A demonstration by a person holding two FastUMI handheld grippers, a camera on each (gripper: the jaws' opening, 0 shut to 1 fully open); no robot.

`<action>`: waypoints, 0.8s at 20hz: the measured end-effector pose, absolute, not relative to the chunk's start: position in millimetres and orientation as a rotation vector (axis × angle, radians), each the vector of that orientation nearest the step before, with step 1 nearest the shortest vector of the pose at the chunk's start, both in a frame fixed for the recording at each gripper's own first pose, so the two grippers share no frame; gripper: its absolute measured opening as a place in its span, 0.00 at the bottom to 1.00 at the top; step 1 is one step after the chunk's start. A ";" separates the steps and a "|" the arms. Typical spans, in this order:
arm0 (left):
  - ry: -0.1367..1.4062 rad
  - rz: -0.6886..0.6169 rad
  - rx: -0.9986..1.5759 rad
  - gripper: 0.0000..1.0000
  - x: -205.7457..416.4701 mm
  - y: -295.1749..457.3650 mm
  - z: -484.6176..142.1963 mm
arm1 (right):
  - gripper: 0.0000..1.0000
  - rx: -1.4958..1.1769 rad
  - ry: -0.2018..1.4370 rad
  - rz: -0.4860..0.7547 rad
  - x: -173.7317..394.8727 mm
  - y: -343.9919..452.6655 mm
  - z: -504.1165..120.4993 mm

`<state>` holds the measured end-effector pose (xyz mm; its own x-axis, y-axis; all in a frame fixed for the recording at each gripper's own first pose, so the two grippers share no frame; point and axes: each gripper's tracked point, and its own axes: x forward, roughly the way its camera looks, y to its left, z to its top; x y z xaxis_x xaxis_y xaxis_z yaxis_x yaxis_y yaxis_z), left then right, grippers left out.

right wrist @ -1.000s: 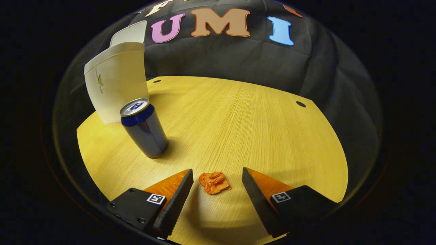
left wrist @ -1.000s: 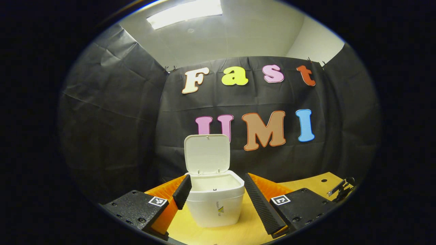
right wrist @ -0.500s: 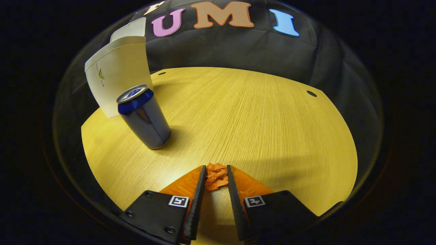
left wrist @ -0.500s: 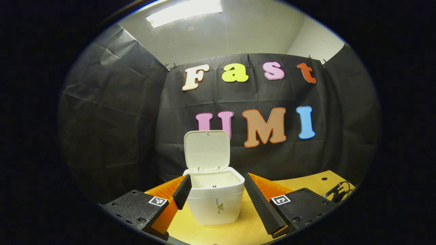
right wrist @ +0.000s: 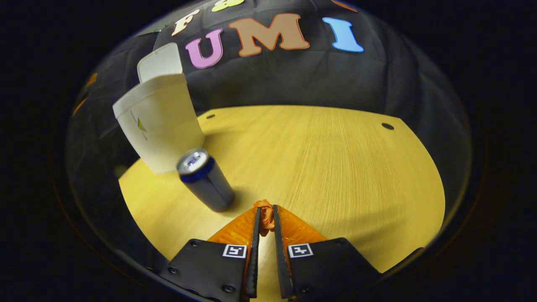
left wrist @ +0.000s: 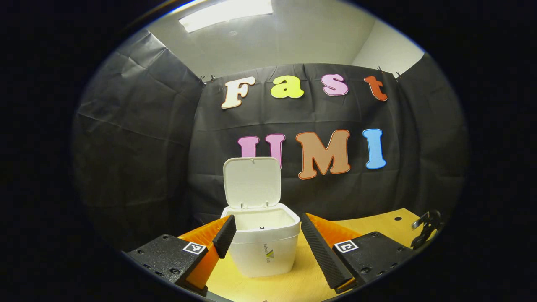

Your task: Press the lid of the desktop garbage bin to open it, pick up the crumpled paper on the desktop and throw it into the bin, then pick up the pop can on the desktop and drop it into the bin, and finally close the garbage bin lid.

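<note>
The crumpled paper, an orange wad, sits pinched between the two fingers of the right tongs, which are closed down to a narrow gap with both fingers pressing on the wad from either side. Its top pokes out just beyond the fingertips. In the right gripper view the paper appears raised off the wooden counter, near the counter's front edge, though how far off the surface it is cannot be told.

Just beside the paper, toward the left of that view, the pop can stands upright on the counter, blue with a silver top, apart from the tongs. Behind the can and close to it stands the white garbage bin, toward the counter's back left corner as that view shows it, with its lid swung up behind the body.

In the left gripper view the garbage bin stands on the counter straight ahead, its lid upright and the inside open to view. The left tongs are spread wide, a finger to each side of the bin, holding nothing; whether the fingers touch the bin cannot be told. At the counter's right edge in that view, a dark metal part shows, too small to identify.
</note>
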<state>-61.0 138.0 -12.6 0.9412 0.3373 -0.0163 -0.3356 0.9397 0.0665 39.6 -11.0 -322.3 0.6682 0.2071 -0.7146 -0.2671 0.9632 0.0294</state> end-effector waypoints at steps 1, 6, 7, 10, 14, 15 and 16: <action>0.028 0.339 0.060 0.94 -59.7 138.2 -13.4 | 0.22 -0.068 0.747 0.283 48.2 -2.1 -301.3; 0.022 0.321 0.050 0.95 -58.2 140.7 -13.4 | 0.22 -0.036 0.574 0.398 79.2 63.8 -211.2; 0.022 0.321 0.049 0.97 -59.2 142.9 -14.4 | 0.22 -0.038 0.545 0.422 82.2 75.9 -195.1; 0.025 0.329 0.037 0.97 -63.9 155.3 -18.5 | 0.22 -0.050 0.459 0.492 89.3 115.8 -150.0; 0.042 0.356 0.020 0.95 -75.7 177.1 -25.5 | 0.21 -0.078 0.377 0.564 104.4 168.9 -119.1; 0.045 0.362 0.017 0.97 -77.9 183.1 -27.1 | 0.22 -0.090 0.362 0.574 110.3 181.3 -116.4; 0.049 0.367 0.014 0.95 -79.2 188.6 -28.8 | 0.21 -0.103 0.352 0.583 117.9 192.9 -114.8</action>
